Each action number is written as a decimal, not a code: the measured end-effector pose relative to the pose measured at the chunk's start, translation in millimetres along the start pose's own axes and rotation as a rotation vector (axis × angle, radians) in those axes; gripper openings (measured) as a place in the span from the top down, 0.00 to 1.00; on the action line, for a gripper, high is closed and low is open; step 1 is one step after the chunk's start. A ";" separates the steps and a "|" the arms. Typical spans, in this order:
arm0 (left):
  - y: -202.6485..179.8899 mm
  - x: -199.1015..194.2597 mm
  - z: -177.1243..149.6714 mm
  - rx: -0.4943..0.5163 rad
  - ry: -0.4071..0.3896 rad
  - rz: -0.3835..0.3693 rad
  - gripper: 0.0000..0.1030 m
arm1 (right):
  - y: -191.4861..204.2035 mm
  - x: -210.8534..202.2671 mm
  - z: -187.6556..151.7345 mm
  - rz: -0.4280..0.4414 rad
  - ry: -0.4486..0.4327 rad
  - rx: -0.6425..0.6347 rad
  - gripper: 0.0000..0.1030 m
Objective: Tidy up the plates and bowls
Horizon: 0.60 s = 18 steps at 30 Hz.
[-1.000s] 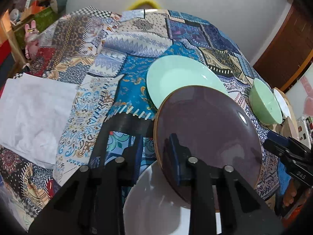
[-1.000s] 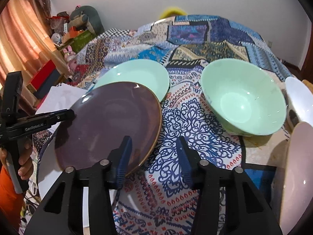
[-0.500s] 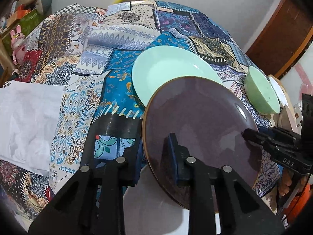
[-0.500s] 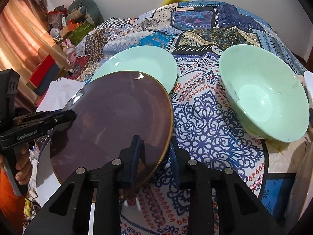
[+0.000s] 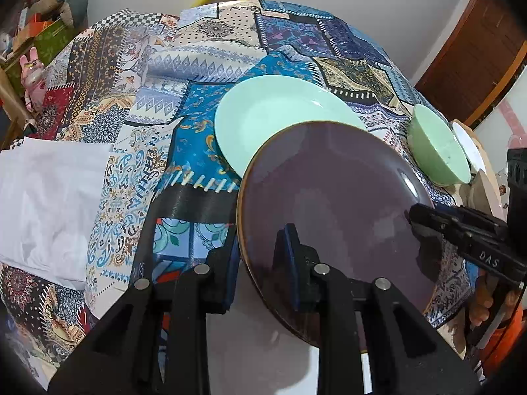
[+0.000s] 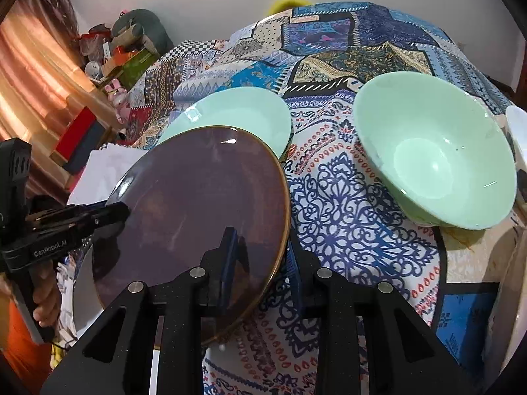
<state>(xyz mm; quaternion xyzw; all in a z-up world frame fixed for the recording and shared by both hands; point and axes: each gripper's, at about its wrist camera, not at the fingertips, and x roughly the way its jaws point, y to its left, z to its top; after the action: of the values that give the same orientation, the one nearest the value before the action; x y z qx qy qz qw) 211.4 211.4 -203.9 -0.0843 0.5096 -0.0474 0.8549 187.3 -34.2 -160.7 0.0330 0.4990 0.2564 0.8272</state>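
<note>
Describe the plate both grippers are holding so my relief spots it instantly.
On the patchwork cloth, find the mint plate. Just nearer the camera, the dark purple plate is held tilted. It alone is dark, with a thin gold rim.

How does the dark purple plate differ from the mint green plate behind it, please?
The purple plate is dark with a thin gold rim; the green plate is pale and plain. The purple plate is tilted and gripped at opposite edges by the left tongs and the right tongs; the green plate lies flat on the patterned cloth, untouched. The purple plate also hides part of the green plate's near edge. Both are round, glossy and empty.
</note>
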 end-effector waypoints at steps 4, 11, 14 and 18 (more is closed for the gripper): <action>-4.5 -4.1 -1.0 -0.008 -0.009 -0.001 0.76 | 1.5 -6.8 -2.2 -0.007 -0.012 -0.009 0.75; -12.9 -14.2 -6.5 -0.017 -0.008 0.002 0.76 | 0.5 -20.1 -4.5 0.003 -0.038 -0.015 0.75; -19.3 -21.5 -10.5 -0.012 -0.015 0.003 0.76 | -0.9 -27.7 -6.8 0.009 -0.048 -0.008 0.75; -29.3 -33.3 -15.9 -0.005 -0.025 0.000 0.76 | -1.2 -40.2 -12.1 0.015 -0.063 -0.004 0.75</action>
<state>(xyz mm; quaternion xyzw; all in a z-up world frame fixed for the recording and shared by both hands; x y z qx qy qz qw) 181.7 186.6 -176.9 -0.0871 0.4991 -0.0447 0.8610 162.7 -56.0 -134.7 0.0433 0.4720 0.2622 0.8406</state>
